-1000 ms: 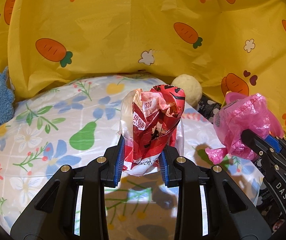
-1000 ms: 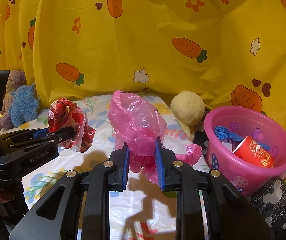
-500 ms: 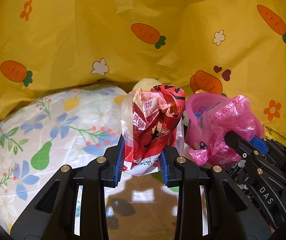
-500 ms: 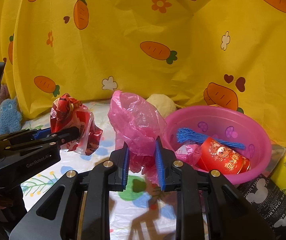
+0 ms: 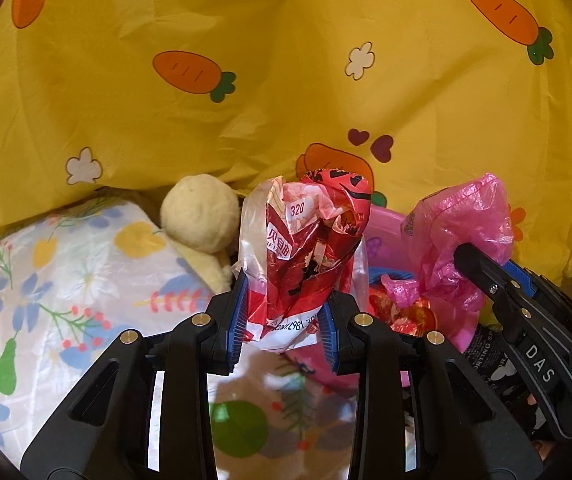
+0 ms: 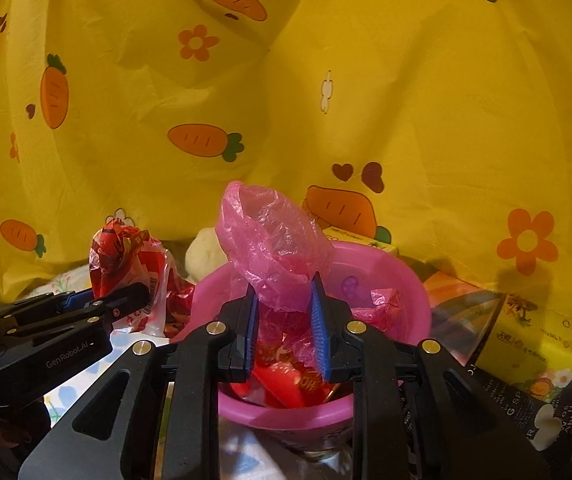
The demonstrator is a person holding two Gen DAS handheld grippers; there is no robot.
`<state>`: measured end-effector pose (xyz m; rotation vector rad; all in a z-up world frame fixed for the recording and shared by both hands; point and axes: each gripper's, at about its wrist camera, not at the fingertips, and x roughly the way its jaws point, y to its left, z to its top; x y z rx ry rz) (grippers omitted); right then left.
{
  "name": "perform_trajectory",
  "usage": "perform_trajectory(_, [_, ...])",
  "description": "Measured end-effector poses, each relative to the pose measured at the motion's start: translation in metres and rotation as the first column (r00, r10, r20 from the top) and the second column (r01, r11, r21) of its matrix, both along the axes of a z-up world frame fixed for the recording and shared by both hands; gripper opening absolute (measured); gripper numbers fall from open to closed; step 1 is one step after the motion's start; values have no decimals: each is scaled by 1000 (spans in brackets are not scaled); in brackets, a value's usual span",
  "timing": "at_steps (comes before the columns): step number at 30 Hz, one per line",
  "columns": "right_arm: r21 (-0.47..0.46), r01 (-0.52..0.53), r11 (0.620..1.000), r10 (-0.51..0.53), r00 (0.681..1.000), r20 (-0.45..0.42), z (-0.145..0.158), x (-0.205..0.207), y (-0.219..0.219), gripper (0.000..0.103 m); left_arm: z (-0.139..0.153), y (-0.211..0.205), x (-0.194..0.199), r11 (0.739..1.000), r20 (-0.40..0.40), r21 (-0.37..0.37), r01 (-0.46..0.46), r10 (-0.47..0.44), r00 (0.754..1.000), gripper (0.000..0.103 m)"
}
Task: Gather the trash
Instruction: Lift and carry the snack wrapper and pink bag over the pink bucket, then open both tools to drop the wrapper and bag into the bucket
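My left gripper (image 5: 284, 320) is shut on a crumpled red and clear snack wrapper (image 5: 305, 248) and holds it up just left of the pink basin (image 5: 381, 232). My right gripper (image 6: 286, 320) is shut on a crumpled pink plastic bag (image 6: 274, 244) and holds it right over the pink basin (image 6: 389, 276), which has red wrappers (image 6: 286, 376) in it. The left gripper (image 6: 126, 300) with its wrapper (image 6: 126, 256) shows at the left of the right wrist view. The right gripper (image 5: 481, 268) with the pink bag (image 5: 461, 232) shows at the right of the left wrist view.
A cream plush toy (image 5: 202, 216) lies behind the basin on the flower-print sheet (image 5: 66, 272). A yellow carrot-print cloth (image 6: 325, 80) hangs close behind. A yellow box (image 6: 537, 344) and a dark printed pack (image 6: 525, 412) lie right of the basin.
Both grippers have swung right with their loads. The pink bag now hangs over the basin, and the red wrapper is beside the basin's left rim.
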<state>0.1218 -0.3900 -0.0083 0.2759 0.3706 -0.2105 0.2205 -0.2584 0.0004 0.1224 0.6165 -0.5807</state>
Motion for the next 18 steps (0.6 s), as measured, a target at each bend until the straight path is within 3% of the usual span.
perform_trajectory(12, [24,66,998,-66,998,-2,-5,8,-28,25,-18,-53,42,999,-82,-6,50,-50,995,32])
perform_trajectory(18, [29,75,997,-75,997,-6,-8,13,-31,25,-24,-63,53,996,-111,-45,74,-79,991,33])
